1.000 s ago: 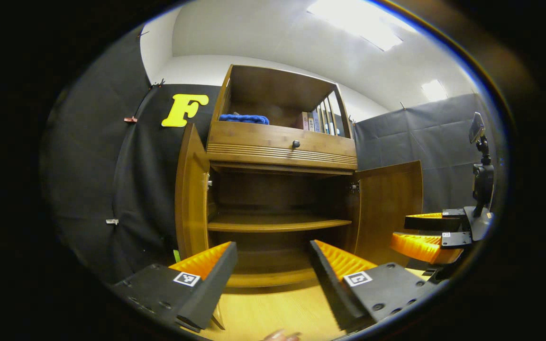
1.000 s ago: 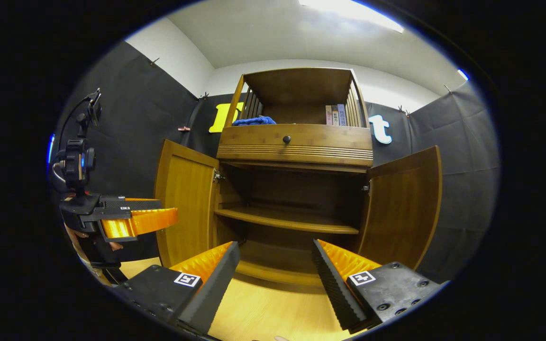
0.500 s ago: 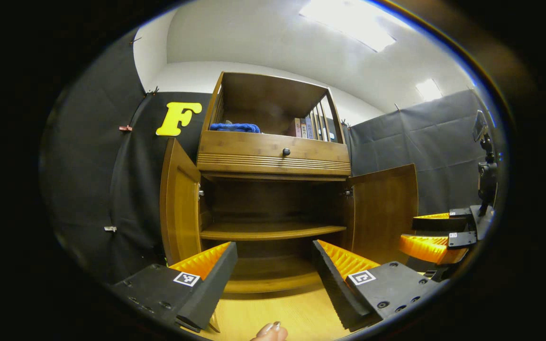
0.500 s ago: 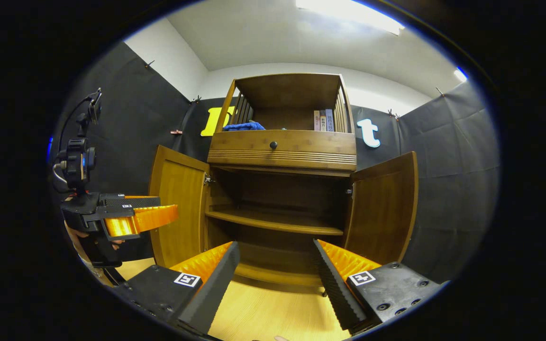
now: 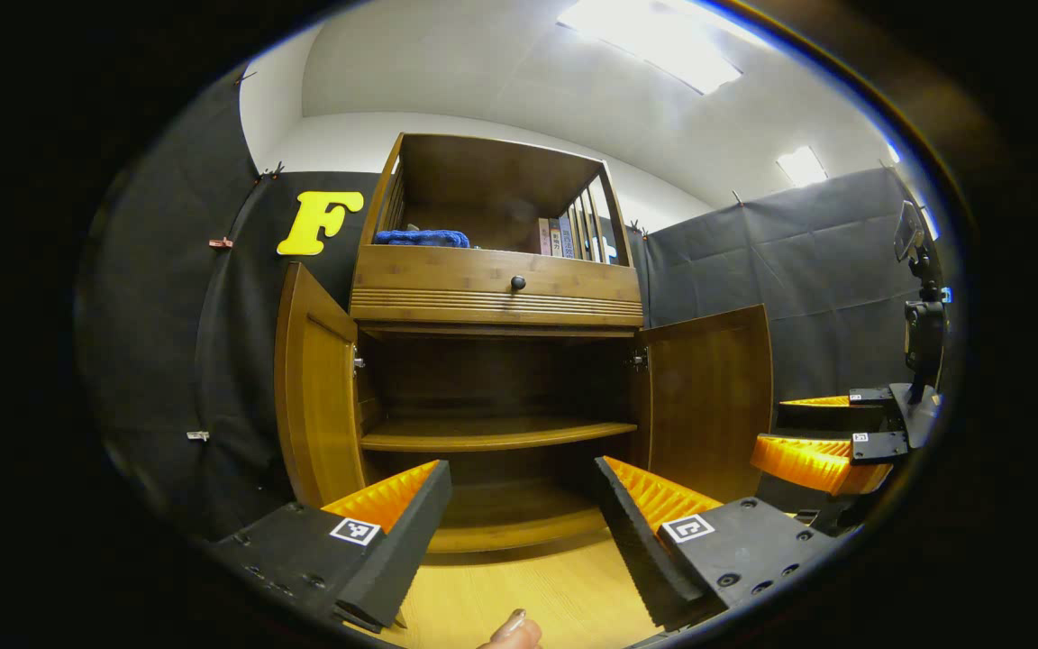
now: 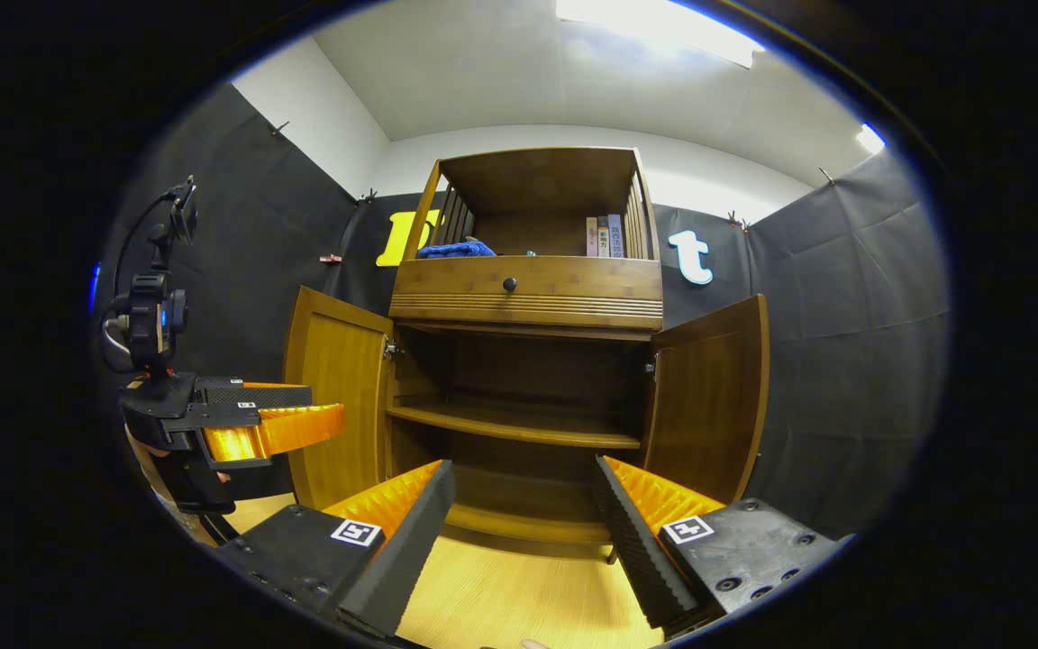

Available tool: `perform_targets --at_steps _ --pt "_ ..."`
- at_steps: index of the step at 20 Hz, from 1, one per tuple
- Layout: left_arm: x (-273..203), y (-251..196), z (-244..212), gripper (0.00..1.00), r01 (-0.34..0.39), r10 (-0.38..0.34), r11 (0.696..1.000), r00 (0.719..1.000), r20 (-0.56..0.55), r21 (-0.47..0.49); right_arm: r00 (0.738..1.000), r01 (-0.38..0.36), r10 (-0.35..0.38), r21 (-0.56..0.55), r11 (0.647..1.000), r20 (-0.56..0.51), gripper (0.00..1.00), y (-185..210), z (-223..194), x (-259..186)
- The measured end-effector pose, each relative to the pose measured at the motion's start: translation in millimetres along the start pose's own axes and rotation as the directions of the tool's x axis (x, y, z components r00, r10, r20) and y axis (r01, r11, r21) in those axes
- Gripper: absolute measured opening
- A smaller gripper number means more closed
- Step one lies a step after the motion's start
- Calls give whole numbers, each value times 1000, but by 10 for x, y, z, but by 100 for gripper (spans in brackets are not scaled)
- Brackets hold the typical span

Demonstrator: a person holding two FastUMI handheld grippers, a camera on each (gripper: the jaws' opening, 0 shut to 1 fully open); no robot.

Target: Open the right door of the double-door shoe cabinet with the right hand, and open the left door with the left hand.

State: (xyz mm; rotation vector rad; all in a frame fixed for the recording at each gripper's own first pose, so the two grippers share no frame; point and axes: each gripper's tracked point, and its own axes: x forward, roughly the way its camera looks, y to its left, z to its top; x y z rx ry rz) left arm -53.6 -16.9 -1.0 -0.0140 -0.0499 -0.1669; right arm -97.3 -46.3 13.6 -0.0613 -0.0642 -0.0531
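Observation:
A brown wooden shoe cabinet (image 5: pixel 496 288) (image 6: pixel 526 288) stands ahead with both doors swung wide. Its left door (image 5: pixel 312 397) (image 6: pixel 339 397) and right door (image 5: pixel 708 397) (image 6: pixel 708 397) stand outward, baring an inner shelf (image 5: pixel 492 434) (image 6: pixel 519 424). My left gripper (image 5: pixel 519 523) is open, back from the cabinet, with nothing between its fingers; it appears at the left of the right gripper view (image 6: pixel 289 424). My right gripper (image 6: pixel 523 523) is open too and holds nothing; it appears at the right of the left gripper view (image 5: pixel 812 437).
Above the doors sits a drawer with a dark knob (image 5: pixel 517 283) (image 6: pixel 509 284). The top open shelf holds a blue cloth (image 5: pixel 420 238) (image 6: pixel 454 250) and several books (image 5: pixel 555 236) (image 6: pixel 605 236). Light wooden floor (image 5: pixel 528 595) (image 6: pixel 501 599) lies before the cabinet. A fingertip (image 5: pixel 512 631) shows at the bottom.
Both grippers have drawn back from the cabinet, which looks smaller now. The left gripper view has shifted so the left door shows more. Both doors stay open.

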Motion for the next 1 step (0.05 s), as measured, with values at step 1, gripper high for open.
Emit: perform_targets --at_steps 1 --pt "-5 5 11 98 -5 5 1000 1000 5 5 1000 2 -2 0 1000 1 97 -11 2 -8"
